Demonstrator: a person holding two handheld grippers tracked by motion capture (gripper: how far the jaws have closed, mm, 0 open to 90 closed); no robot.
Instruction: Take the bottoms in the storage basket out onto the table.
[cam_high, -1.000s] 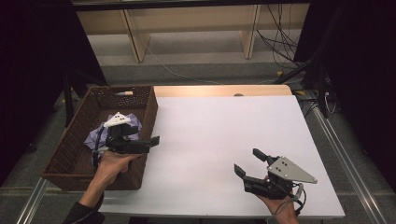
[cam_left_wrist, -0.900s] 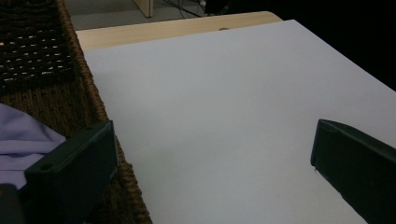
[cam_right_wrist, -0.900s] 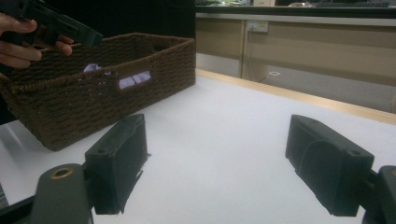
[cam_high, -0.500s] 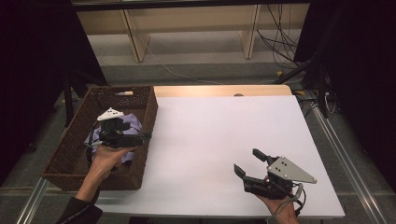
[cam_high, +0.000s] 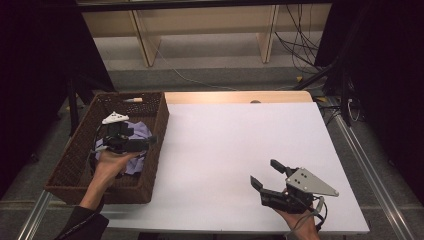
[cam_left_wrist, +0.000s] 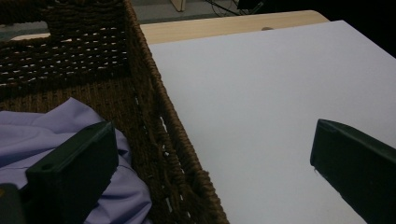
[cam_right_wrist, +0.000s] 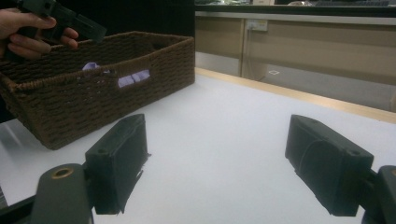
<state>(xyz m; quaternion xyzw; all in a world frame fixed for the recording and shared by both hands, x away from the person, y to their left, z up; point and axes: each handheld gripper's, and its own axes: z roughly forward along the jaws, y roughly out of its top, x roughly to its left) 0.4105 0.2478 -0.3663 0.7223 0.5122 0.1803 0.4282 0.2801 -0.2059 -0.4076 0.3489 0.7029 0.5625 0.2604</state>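
1. Left gripper view: the jaws of the left gripper (cam_left_wrist: 205, 168) are seen spread wide with nothing between them; one jaw hangs over the lilac cloth (cam_left_wrist: 56, 135), the other over the white table (cam_left_wrist: 261, 93), so the wall of the wicker basket (cam_left_wrist: 159, 135) is straddled.
2. In the right gripper view, the right gripper (cam_right_wrist: 233, 168) is likewise held released and empty, low over the table, well apart from the basket.
3. In the high view, the cloth (cam_high: 141, 134) is seen lying crumpled inside the basket (cam_high: 75, 165), under the left gripper (cam_high: 145, 141); no cloth is found on the tabletop.
4. Progress is judged as early: the cloth is not yet gripped, and nothing has been lifted out.
5. What is judged left: the cloth is to be pinched, raised over the rim, and laid on the table (cam_high: 235, 145), where the right gripper (cam_high: 265, 175) waits.
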